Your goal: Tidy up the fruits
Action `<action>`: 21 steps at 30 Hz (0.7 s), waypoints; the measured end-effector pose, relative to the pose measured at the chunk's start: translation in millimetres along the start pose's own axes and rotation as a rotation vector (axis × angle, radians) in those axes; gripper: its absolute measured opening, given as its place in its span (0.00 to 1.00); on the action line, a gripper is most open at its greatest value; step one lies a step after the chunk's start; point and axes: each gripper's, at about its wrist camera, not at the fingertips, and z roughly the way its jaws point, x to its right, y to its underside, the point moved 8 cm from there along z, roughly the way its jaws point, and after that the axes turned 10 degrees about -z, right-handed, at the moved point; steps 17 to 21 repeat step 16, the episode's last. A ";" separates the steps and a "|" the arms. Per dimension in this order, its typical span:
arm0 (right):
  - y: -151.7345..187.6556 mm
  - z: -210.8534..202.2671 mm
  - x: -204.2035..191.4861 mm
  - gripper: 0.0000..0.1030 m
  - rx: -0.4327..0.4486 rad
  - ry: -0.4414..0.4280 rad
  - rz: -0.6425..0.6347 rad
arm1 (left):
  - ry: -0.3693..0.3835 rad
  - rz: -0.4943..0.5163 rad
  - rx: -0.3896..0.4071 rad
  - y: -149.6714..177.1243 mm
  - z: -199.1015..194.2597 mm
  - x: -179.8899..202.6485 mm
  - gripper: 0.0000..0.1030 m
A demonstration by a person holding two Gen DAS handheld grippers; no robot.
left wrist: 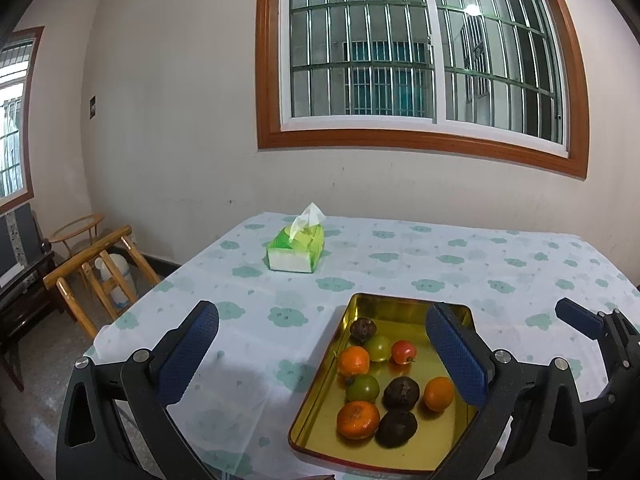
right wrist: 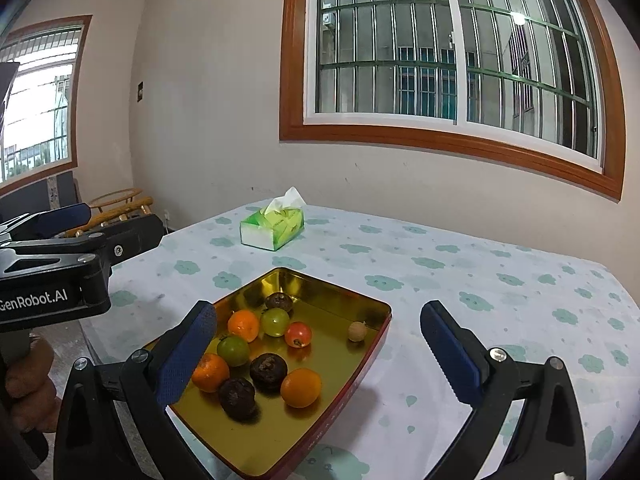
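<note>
Plainly, every fruit in sight lies inside the shallow gold-coloured rectangular metal tray on the cloud-print tablecloth, and none shows on the cloth itself. In the right wrist view the tray holds three orange tangerines, three dark wrinkled round fruits, two green round fruits, one small red fruit, and a small pale round fruit lying apart at about 3 o'clock from the cluster, near the tray's right wall. The kinds are mixed together, not grouped.

The left gripper hangs above the tray's near left part with its jaws spread wide and nothing between them; the right gripper hangs over the tray's near right corner, likewise wide and empty. A green tissue pack sits at 12 o'clock, well beyond the tray.

This fits two stages: fruits gathered into the tray with the job about done, or a mixed heap waiting to be sorted by kind. The pictures do not settle which. Any further pick would call for a gentle, centred closing on a round fruit that rolls easily on smooth metal, with neighbours touching it.
</note>
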 end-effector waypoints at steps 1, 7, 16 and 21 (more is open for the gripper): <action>0.7 0.5 0.4 0.99 -0.002 0.001 -0.001 | -0.001 0.001 -0.002 0.5 0.5 0.4 1.00; 4.2 4.2 3.0 0.99 -0.016 0.004 0.003 | -0.005 0.010 0.000 1.8 3.9 3.5 1.00; 19.0 14.4 20.6 0.99 -0.067 0.013 0.037 | -0.024 0.054 0.009 0.4 7.7 17.6 1.00; 19.0 14.4 20.6 0.99 -0.067 0.013 0.037 | -0.024 0.054 0.009 0.4 7.7 17.6 1.00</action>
